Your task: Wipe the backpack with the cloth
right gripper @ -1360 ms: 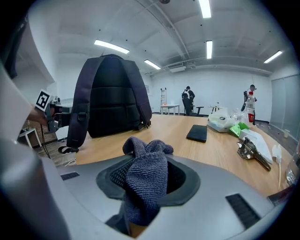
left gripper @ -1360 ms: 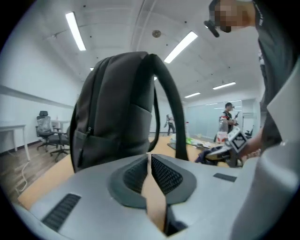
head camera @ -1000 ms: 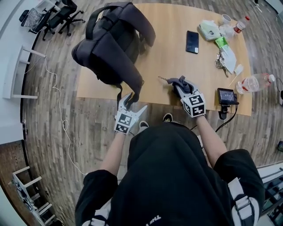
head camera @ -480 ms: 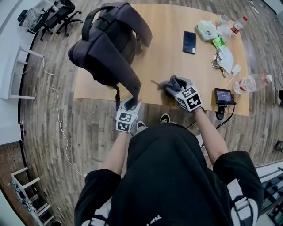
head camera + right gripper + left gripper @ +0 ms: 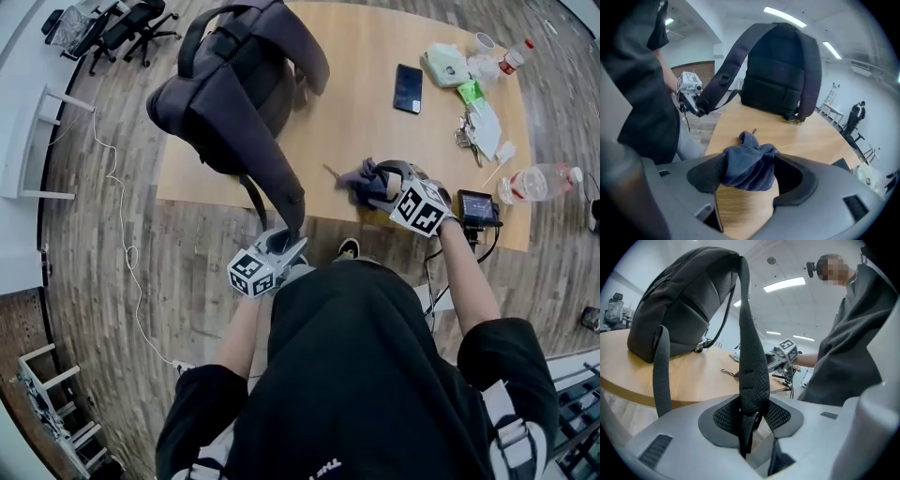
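Left gripper point(image 5: 749, 423), fingers just closing, pinches the padded shoulder strap point(image 5: 752, 357). Right gripper point(image 5: 380, 185) clamps the limp cloth point(image 5: 747, 166). The soft backpack point(image 5: 234, 84) probably slumps, so the strap steadies it.

We wear a black short-sleeved shirt point(image 5: 347, 356). Our left gripper point(image 5: 286, 242) and right gripper point(image 5: 375, 181) are pale grey, with dark-padded jaws and white cubes point(image 5: 419, 208) bearing black square markers.
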